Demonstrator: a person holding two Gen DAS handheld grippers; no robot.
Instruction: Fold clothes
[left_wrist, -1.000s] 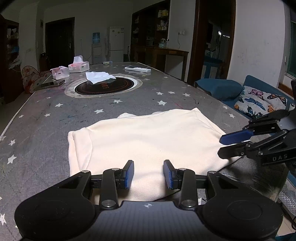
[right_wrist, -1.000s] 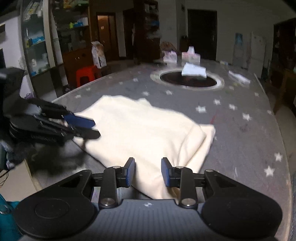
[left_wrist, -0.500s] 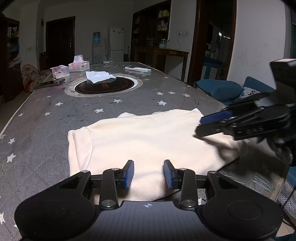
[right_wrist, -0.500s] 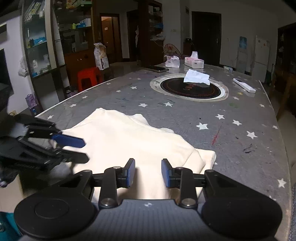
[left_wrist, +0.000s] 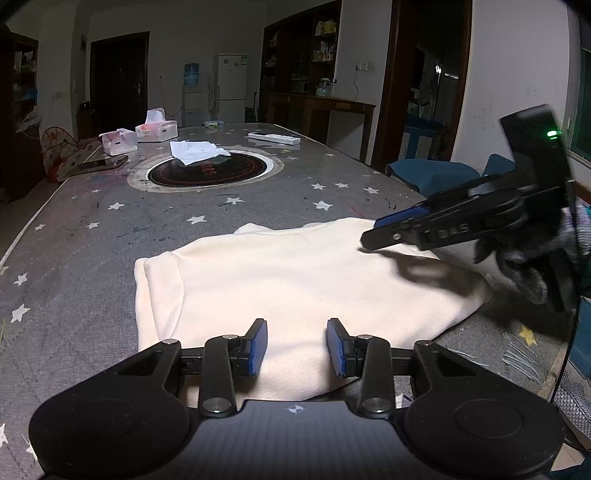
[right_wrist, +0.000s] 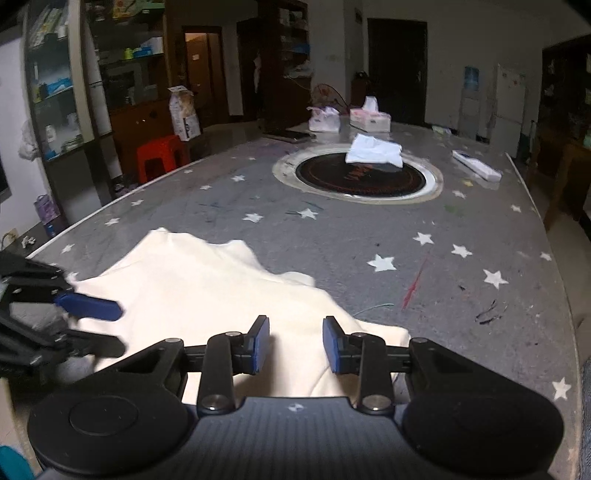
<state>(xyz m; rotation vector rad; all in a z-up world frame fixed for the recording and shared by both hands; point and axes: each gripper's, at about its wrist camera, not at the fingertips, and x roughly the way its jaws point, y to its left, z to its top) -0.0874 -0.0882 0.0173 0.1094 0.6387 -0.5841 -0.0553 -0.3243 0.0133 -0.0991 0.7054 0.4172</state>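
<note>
A cream garment (left_wrist: 295, 273) lies folded flat on the grey star-patterned table (left_wrist: 110, 236). My left gripper (left_wrist: 296, 347) hovers open over its near edge, with nothing between the blue pads. Seen from the left wrist, my right gripper (left_wrist: 380, 230) comes in from the right, held by a gloved hand (left_wrist: 535, 258), its tips just above the garment's far right corner. In its own view the right gripper (right_wrist: 295, 345) is open above the cream garment (right_wrist: 207, 280), holding nothing. The left gripper (right_wrist: 103, 326) shows at that view's left edge.
A round black hotplate (left_wrist: 210, 171) sits in the table's middle with a white cloth (left_wrist: 195, 151) on it. Beyond are tissue boxes (left_wrist: 155, 129), a phone (left_wrist: 99, 164) and a white remote (left_wrist: 273, 137). The table edge (left_wrist: 554, 373) runs close on the right, with a blue sofa (left_wrist: 432, 177) past it.
The right gripper rose from the table's right edge and moved in over the garment's far right corner. The left gripper and the garment stayed still.
</note>
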